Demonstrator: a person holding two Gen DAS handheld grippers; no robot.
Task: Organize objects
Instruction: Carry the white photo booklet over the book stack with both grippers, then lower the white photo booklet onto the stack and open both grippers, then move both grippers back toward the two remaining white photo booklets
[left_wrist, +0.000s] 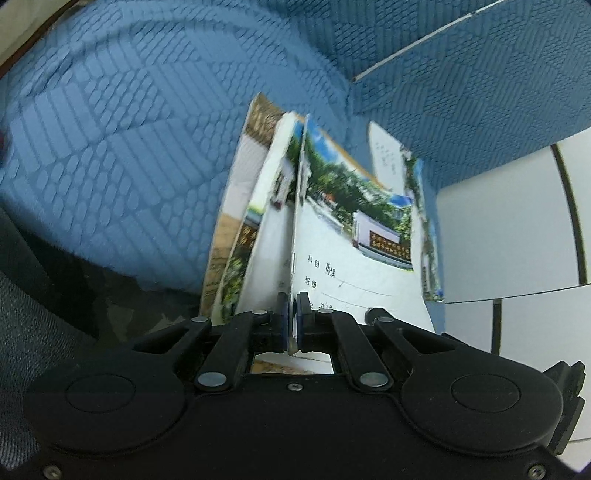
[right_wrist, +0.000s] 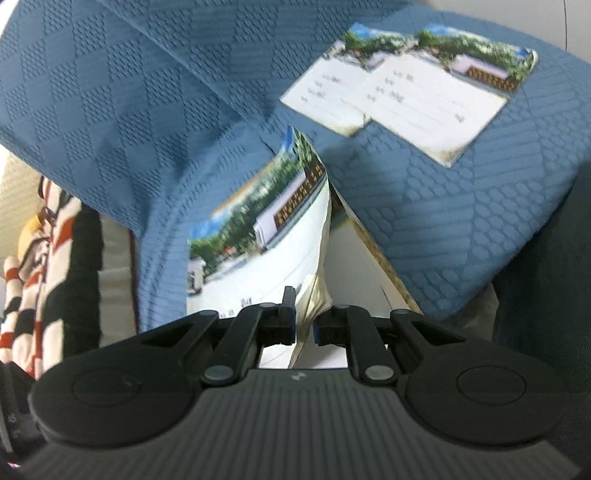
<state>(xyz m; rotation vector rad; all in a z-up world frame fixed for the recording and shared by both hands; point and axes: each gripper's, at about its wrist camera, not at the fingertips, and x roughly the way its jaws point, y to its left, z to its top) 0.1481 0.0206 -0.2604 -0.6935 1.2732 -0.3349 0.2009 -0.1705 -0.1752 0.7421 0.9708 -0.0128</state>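
My left gripper (left_wrist: 293, 317) is shut on a thin exercise book (left_wrist: 354, 251) with a white cover and a photo of trees and a wall. Several similar books (left_wrist: 255, 206) hang fanned out with it above the blue quilted sofa (left_wrist: 110, 147). My right gripper (right_wrist: 303, 317) is shut on another exercise book (right_wrist: 266, 236), held edge-on with its pages spread, above the sofa seat. Two more exercise books (right_wrist: 417, 92) lie flat and overlapping on the blue cushion (right_wrist: 461, 206) beyond it.
The sofa's back cushion (right_wrist: 110, 92) rises at the left of the right wrist view. A red, black and white checked cloth (right_wrist: 33, 266) hangs at far left. White floor tiles (left_wrist: 517, 229) show at the right in the left wrist view. Dark clothing (left_wrist: 37, 295) is at lower left.
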